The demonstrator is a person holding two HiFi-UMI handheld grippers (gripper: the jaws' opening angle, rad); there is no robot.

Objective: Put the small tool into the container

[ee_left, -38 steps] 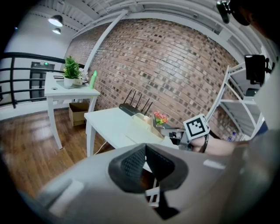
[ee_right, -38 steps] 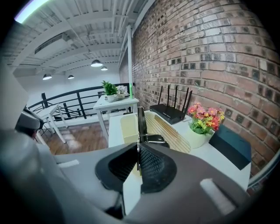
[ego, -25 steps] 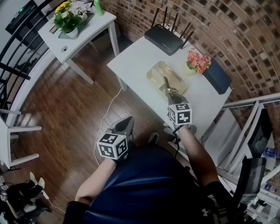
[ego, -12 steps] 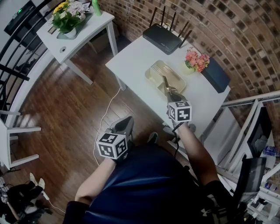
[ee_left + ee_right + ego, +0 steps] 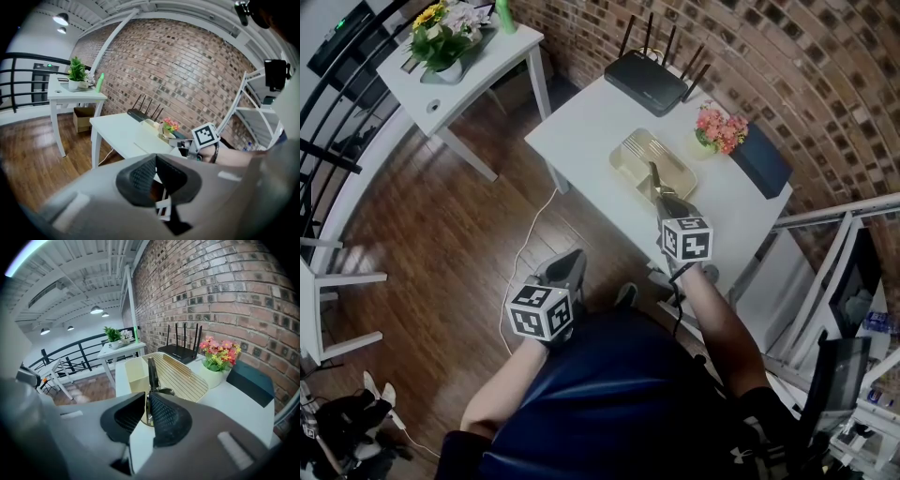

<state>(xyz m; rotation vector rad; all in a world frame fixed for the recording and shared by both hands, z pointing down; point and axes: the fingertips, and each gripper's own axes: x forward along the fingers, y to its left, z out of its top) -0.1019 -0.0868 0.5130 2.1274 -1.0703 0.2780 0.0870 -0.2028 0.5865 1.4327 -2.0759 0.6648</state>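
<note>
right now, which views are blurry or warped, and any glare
Head view: sharp and evenly lit, no glare on the white table, though the brick wall bows from the wide lens. Left gripper view: black vignette at the corners, and the left tool close up is out of focus. Right gripper view: ceiling lamps are bright spots; the flowers are crisp.

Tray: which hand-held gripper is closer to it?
Right. The right hand-held gripper is at the near end of the tray, its jaws opening with the tool between them. The left hand-held gripper hangs off the table, over the floor.
</note>
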